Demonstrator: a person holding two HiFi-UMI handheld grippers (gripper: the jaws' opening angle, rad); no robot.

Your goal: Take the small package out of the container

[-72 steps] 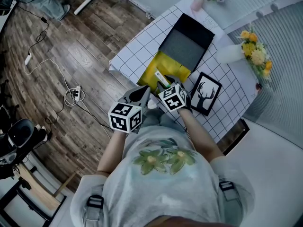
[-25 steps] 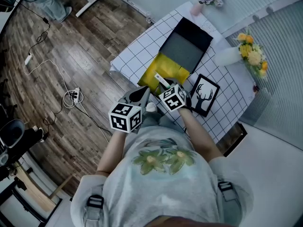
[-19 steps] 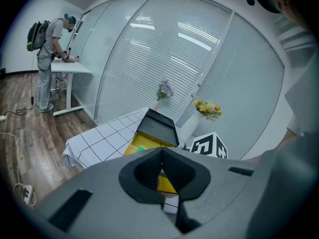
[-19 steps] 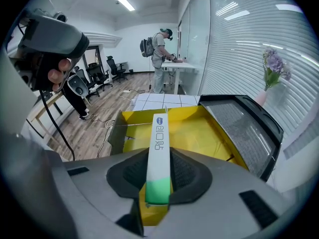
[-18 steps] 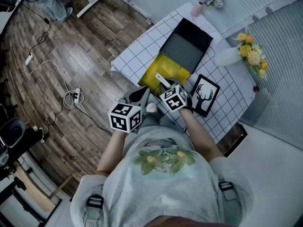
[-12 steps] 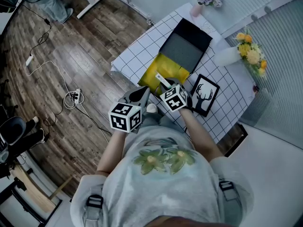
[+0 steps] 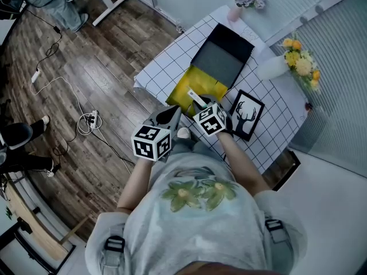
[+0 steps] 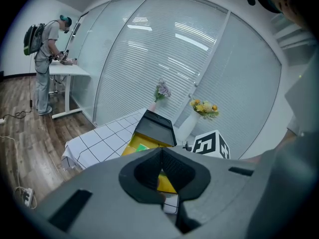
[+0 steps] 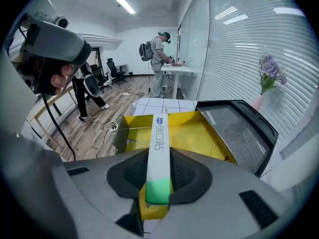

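1. Progress: the pick looks done. The small package (image 7: 195, 98) is gripped and seems to ride above the floor of the yellow container (image 7: 186, 87), so I judge the task more than half finished. It is not yet clear of the box.
2. Left gripper (image 7: 174, 111): it hangs off the table's near edge, just beside the container's near-left corner. In its own view the left gripper (image 8: 160, 153) has its jaws together with nothing between them. The package is to its right and apart from it, so it takes no part in the hold.
3. Container: it sits by the near edge of the checked table (image 7: 166, 59), with its black lid (image 7: 226, 53) thrown open toward the far side. In the right gripper view the container (image 9: 204, 133) shows a bare yellow floor and nothing else in it.
4. Package: this narrow white strip with a green end (image 9: 158, 133) points away from the person. Its white end reaches over the container's interior, and its green end is nearest the person, above the near wall.
5. Right gripper (image 7: 200, 103): its jaws are clamped on the green end, one pad on each long side (image 9: 159, 156), and the strip runs straight out along them.
6. Left to do: draw the package back past the near rim and set it down, probably on the bare cloth beside the deer picture (image 7: 248, 113).
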